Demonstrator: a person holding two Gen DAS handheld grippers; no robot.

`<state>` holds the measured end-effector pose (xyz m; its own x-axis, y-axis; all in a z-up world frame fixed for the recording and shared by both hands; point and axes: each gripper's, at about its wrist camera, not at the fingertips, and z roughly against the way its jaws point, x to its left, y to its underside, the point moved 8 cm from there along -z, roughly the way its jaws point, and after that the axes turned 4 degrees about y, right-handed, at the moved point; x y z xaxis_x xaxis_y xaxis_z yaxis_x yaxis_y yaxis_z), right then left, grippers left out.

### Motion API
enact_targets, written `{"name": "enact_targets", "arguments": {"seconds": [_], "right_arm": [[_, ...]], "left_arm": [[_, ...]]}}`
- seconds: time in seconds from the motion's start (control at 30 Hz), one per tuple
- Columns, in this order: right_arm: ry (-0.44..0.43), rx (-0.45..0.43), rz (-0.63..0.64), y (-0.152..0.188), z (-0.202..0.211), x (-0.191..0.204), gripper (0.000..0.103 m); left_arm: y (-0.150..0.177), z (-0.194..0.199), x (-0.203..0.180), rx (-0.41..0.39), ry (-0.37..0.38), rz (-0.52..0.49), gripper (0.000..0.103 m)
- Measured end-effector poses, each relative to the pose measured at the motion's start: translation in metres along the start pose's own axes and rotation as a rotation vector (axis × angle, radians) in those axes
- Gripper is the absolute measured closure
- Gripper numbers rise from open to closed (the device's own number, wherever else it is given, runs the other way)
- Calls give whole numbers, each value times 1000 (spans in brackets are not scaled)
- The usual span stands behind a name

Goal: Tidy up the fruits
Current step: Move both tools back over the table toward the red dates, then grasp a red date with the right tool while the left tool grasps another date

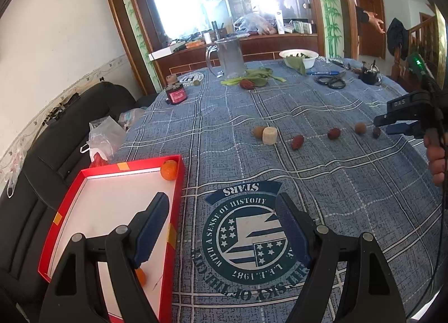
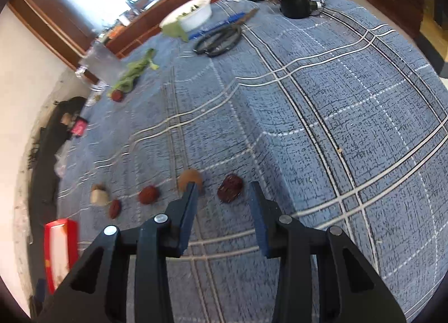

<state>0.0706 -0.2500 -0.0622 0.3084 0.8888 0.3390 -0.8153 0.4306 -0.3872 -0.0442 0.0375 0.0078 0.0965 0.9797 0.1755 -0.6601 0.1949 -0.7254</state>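
Near the table's right edge, I am holding my right gripper (image 2: pixel 224 191) spread just short of a dark red fruit (image 2: pixel 230 192), not touching it. My left gripper (image 1: pixel 222 211) is hanging spread beside the red box (image 1: pixel 179 183), where two oranges (image 1: pixel 169 170) are lying.

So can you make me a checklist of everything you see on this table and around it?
Surface: blue plaid tablecloth with a round printed emblem.
Job's things: red box holding two oranges; dark red fruits and brown round fruits in a loose row on the cloth.
Clutter: clear jug, white bowl, scissors, green leaves, small jar.
Grippers: left hand-held gripper open, empty; right hand-held gripper open, close to a dark red fruit.
Cables: thin cable beside the right hand.
Surroundings: black sofa, wooden-framed mirror.
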Motion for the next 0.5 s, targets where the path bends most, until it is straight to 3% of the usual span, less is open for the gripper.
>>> {"name": "enact_targets", "arguments": {"seconds": [0.13,0.33,0.5], "right_arm": [[11,24,-13,-1,-15,0,74],[30,-40,58,-4,-19,7,82],[-61,-36,22,-9,-18,0,83]], "left_arm": [[-5,-4,-3,10,9,1,25],[-26,-19,-24,5,46,-38,25],[-53,-50,-62,-7,152,-89,25]]}}
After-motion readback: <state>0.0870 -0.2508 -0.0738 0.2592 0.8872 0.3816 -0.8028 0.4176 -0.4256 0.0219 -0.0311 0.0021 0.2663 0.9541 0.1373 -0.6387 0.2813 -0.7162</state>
